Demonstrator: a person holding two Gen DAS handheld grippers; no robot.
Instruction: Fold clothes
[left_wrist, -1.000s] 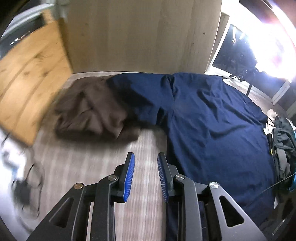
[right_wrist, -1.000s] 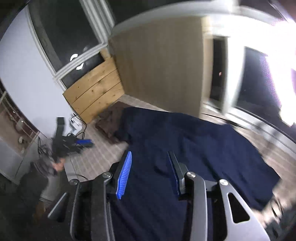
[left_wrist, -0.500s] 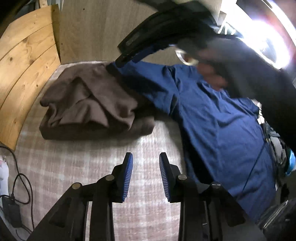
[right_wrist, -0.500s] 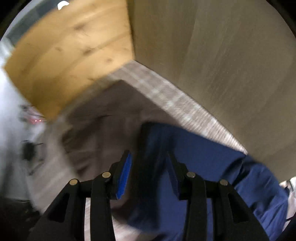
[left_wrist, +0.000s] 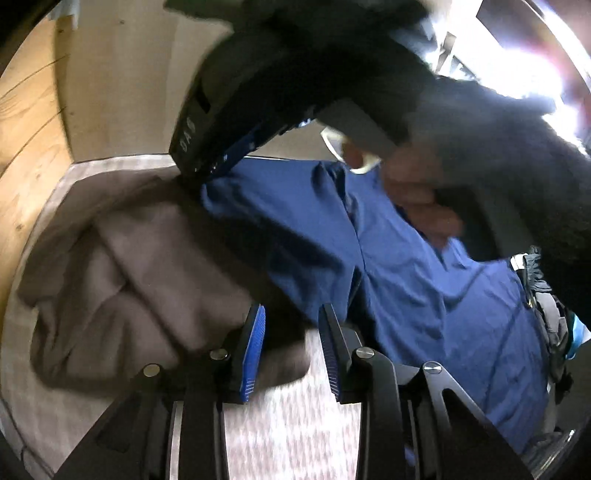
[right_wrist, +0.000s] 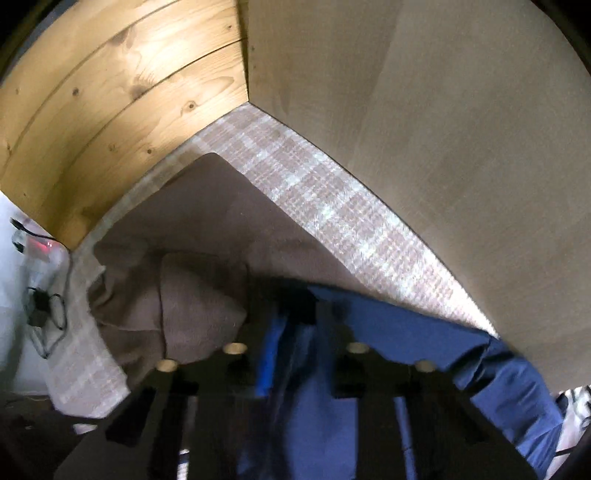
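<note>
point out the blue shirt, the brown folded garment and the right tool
blue shirt (left_wrist: 424, 280), left wrist view, on the flat body panel
brown folded garment (left_wrist: 122, 280), left wrist view, on its top fold
right tool (left_wrist: 207, 173), left wrist view, at its tips on the shirt's corner

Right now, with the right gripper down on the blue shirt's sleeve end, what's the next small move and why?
Probably finish the pinch, then lift slightly: the right gripper is closing on the blue shirt at its sleeve end, which lies against the brown garment. The left gripper is open, holding nothing.
</note>
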